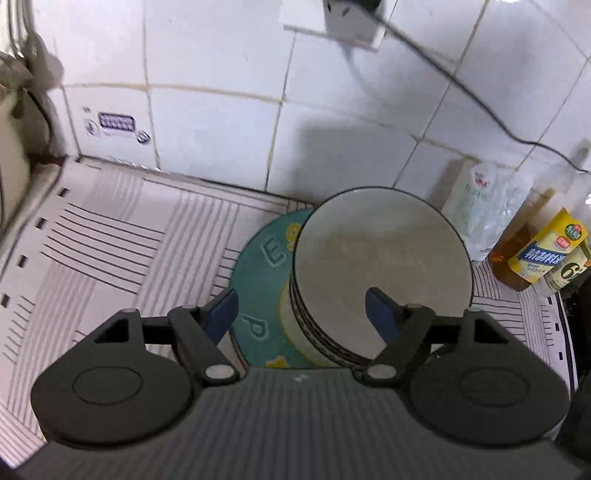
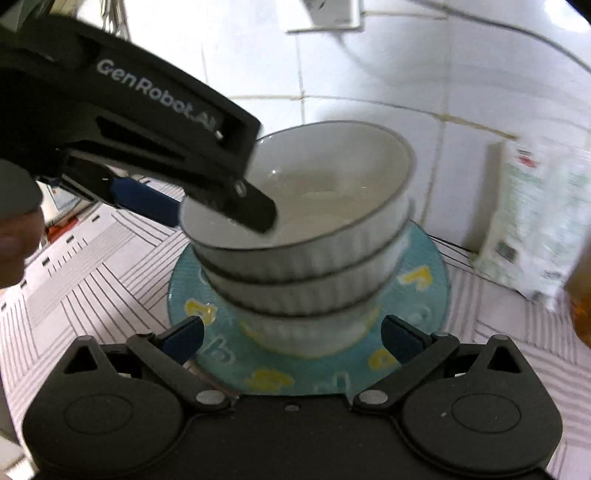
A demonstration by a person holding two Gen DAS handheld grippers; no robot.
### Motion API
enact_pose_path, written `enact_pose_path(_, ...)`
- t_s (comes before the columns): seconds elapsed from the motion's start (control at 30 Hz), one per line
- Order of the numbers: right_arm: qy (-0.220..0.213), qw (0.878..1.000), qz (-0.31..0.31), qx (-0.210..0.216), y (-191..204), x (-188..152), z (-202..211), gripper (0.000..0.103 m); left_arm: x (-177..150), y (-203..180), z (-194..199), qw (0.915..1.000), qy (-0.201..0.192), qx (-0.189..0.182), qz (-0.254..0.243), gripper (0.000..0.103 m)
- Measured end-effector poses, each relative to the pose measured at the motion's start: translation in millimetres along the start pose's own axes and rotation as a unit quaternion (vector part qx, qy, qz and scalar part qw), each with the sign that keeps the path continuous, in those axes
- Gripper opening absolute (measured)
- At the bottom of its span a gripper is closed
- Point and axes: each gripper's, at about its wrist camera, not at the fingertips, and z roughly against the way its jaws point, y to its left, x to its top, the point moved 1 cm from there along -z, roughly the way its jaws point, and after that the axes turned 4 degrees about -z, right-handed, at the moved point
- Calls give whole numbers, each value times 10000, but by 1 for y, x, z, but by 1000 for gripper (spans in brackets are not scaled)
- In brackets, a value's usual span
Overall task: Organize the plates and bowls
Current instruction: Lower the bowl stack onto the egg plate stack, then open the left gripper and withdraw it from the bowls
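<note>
Three white ribbed bowls [image 2: 306, 258] with dark rims are stacked on a teal plate [image 2: 417, 295] with yellow shapes, on the striped cloth. In the left wrist view the top bowl [image 1: 384, 266] fills the middle, over the teal plate [image 1: 262, 266]. My left gripper [image 1: 301, 314] is open, astride the top bowl's near rim; in the right wrist view one of its fingers [image 2: 255, 210] reaches inside the bowl, the other outside. My right gripper [image 2: 291, 336] is open and empty, low in front of the stack over the plate's near edge.
A white tiled wall [image 1: 221, 122] stands close behind the stack. A plastic bag [image 1: 480, 206] and bottles [image 1: 543, 247] stand at the right against the wall. A wall socket with a cable [image 1: 351, 22] hangs above. The striped cloth [image 1: 110, 240] spreads to the left.
</note>
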Motion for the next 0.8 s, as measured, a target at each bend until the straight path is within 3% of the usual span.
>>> enact_pose_path(0.3,-393,9973,-440,-438,6,-19,63,103,-18,-1,66,9987,-388,119,-302,95)
enact_pose_path(0.47,-617,9930,-634,-787,8,-27,103,103,-34,-1,108,9969,-459,209,-609,98)
enact_pose_path(0.8,-846,9808,-810,-1559,38,-30,186,103,-58,2,185,9943,-533,560,-730,99)
